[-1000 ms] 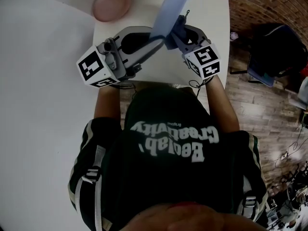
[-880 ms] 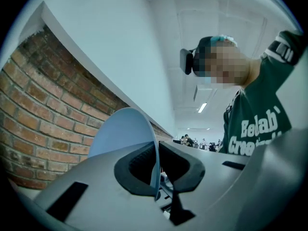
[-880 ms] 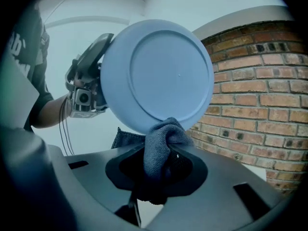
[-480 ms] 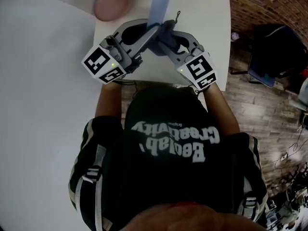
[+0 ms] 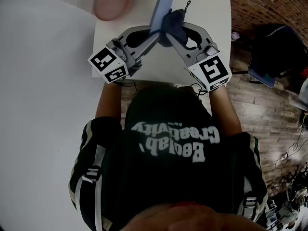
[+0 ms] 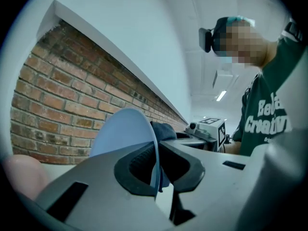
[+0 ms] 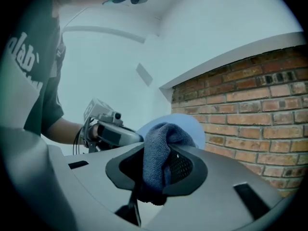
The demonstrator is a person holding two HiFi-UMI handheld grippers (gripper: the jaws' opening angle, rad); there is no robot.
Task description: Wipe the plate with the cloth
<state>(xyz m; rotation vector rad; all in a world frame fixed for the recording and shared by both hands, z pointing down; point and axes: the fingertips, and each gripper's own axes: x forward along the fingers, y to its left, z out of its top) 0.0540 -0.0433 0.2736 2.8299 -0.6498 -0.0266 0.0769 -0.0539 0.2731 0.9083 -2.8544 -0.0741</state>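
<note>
A light blue plate (image 5: pixel 162 6) stands on edge above the white table (image 5: pixel 211 57). My left gripper (image 5: pixel 155 32) is shut on its lower rim; in the left gripper view the plate (image 6: pixel 122 134) runs thin between the pads. My right gripper (image 5: pixel 169 29) is shut on a dark blue cloth (image 5: pixel 174 24), which presses against the plate's right face. In the right gripper view the cloth (image 7: pixel 160 153) bulges out of the jaws with the plate (image 7: pixel 190 125) just behind it.
A pink bowl (image 5: pixel 112 5) sits at the table's far left corner. A brick wall (image 7: pixel 250 95) runs behind the table. At the right of the head view a dark chair (image 5: pixel 276 49) stands on the wood floor.
The left gripper has sunk and the plate has come down with it. The right gripper has risen, sliding the cloth up along the plate's face.
</note>
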